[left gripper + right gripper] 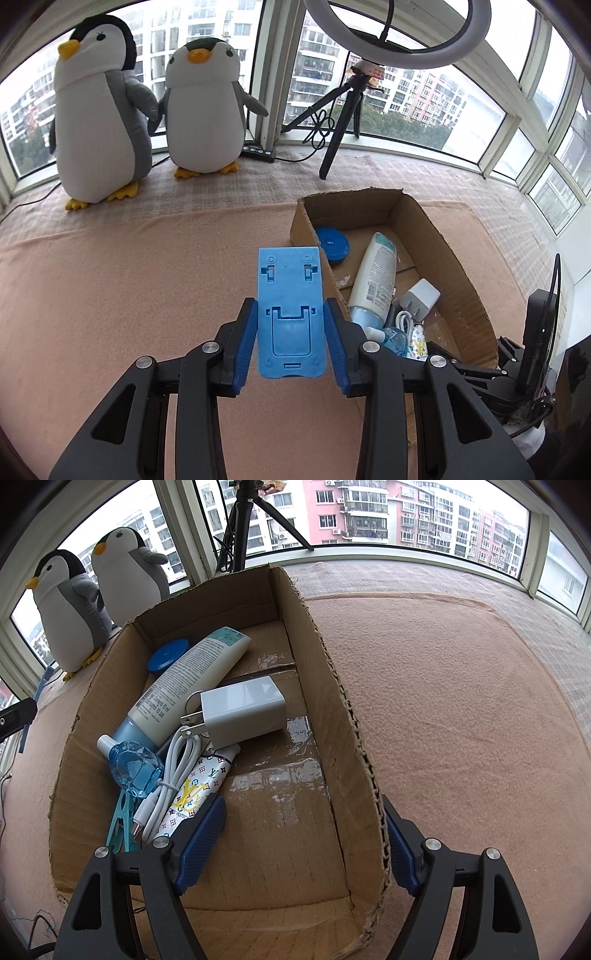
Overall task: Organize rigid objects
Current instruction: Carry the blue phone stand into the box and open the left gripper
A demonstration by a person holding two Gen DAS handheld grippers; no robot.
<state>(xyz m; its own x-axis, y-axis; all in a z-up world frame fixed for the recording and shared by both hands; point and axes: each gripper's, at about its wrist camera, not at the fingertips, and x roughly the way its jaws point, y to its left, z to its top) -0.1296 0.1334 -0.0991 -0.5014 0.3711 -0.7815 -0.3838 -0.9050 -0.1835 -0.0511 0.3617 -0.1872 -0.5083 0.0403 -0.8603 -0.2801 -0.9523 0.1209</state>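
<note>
Item in hand: blue phone stand (pixel 291 314), folded flat, underside up — clamped by its long edges between the pads of the left tongs (pixel 291 341).
Position of item: lifted clear of the pink blanket (pixel 110 314), just left of the cardboard box (pixel 461 277); its far end reaches toward the box's near-left corner.
Left tongs: closed on the stand, both blue pads pressing its sides.
Right tongs (pixel 303 843): jaws apart and gripping nothing, straddling the box's right wall — one finger inside, one outside (whether the pads touch the cardboard I cannot tell).
Box contents: white tube (pixel 192 675), white charger (pixel 243 710), coiled white cable (pixel 170 779), round blue lid (pixel 168 657), clear blue bottle (pixel 135 768), patterned tube (pixel 201 786), teal clip (pixel 120 827), all crowded to the left half.
Free space: bare floor of the box along its right side.
Step in hand (judged): carry the stand over the wall and set it down inside.
Handling note: clear the left wall's ragged rim fully, aim for the bare floor, lower flat and release low so the hard plastic does not knock the bottle.
Background: two plush penguins (pixel 147 122), ring light on tripod (pixel 343 110) by the window.
</note>
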